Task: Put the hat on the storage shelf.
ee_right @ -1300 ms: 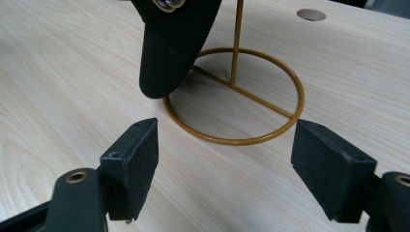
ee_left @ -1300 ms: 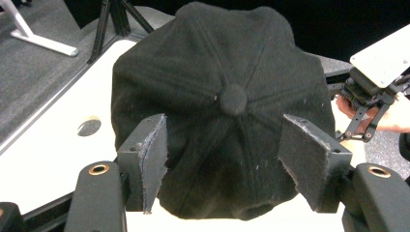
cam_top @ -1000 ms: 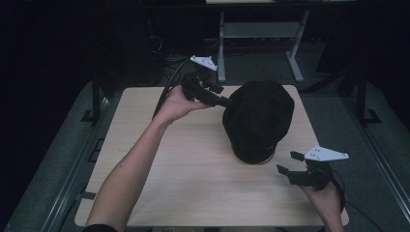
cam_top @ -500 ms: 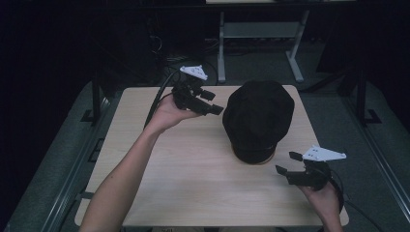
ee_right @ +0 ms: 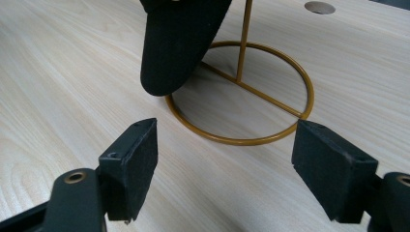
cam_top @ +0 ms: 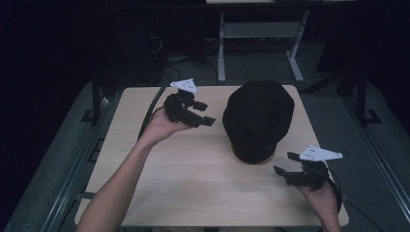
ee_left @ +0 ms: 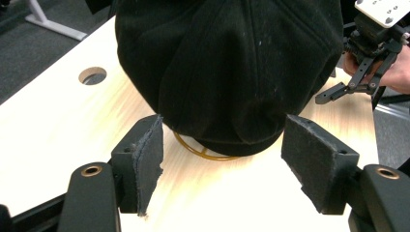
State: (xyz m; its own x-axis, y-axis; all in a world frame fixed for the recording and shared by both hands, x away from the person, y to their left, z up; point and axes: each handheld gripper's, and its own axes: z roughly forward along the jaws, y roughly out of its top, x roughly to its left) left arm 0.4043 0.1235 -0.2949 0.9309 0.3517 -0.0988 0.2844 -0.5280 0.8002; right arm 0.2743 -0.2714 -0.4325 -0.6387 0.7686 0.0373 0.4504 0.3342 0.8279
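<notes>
A black cap (cam_top: 258,118) sits on a gold wire stand (ee_right: 241,101) at the table's right half. My left gripper (cam_top: 205,113) hovers open just left of the cap, jaws apart and pointing at it, nothing between them. In the left gripper view the cap (ee_left: 227,67) hangs beyond the pads (ee_left: 145,162), apart from them. My right gripper (cam_top: 285,164) is open near the front right, just off the cap's brim (ee_right: 181,43), facing the stand's ring base.
The light wood table (cam_top: 193,193) has a round cable hole (ee_left: 92,75) near its far edge. A metal frame leg (cam_top: 221,48) and cables stand on the dark floor behind. Bare tabletop lies between the two hands.
My left gripper has drawn back leftward from the cap's crown, leaving a small gap. The right gripper has stayed where it was.
</notes>
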